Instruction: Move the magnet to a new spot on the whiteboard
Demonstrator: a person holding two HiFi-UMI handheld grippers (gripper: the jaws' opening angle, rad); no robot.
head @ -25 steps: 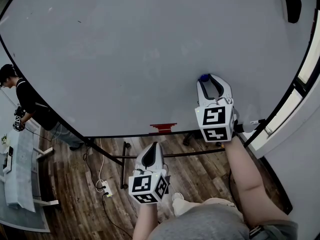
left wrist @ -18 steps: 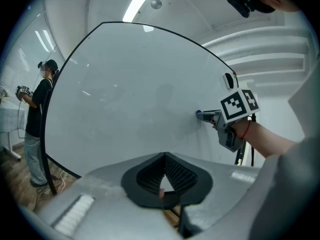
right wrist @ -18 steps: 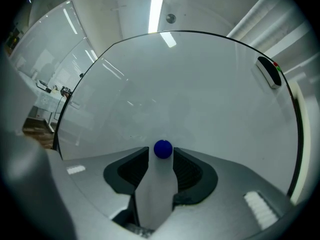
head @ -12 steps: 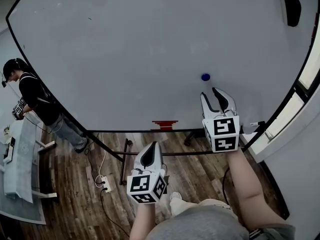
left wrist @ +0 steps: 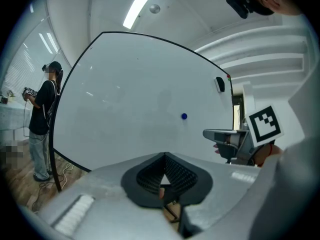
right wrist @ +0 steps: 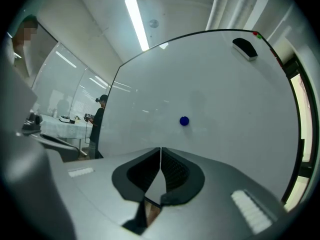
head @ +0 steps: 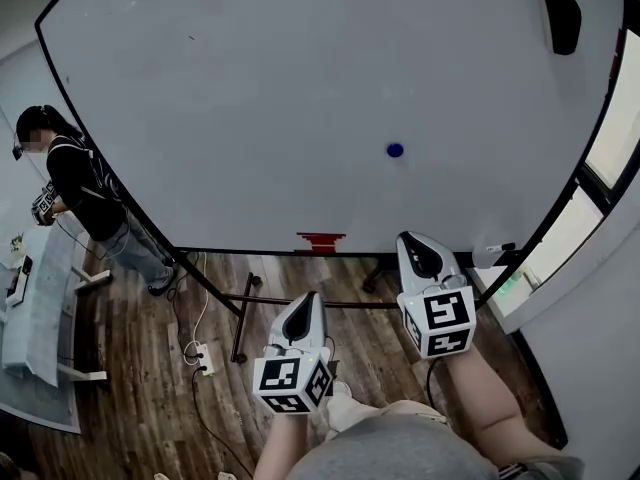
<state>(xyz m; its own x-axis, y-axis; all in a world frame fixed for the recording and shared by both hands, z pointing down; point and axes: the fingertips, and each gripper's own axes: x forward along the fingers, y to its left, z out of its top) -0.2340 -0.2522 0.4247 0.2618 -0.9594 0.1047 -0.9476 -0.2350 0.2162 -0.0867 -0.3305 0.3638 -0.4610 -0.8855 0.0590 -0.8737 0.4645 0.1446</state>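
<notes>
- The blue magnet (head: 395,150) sticks to the whiteboard (head: 250,118), well above the right gripper (head: 415,248), whose jaws have just been closing and now meet on nothing.
- The left gripper (head: 305,308) hangs lower, jaws together and empty.
- A second ago the right jaws stood wide at the magnet; now they sit back below the board's bottom edge.

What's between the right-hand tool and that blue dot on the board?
Only bare whiteboard, seen in the head view: nothing separates the right tool, its jaws just closed empty, from the blue magnet.
</notes>
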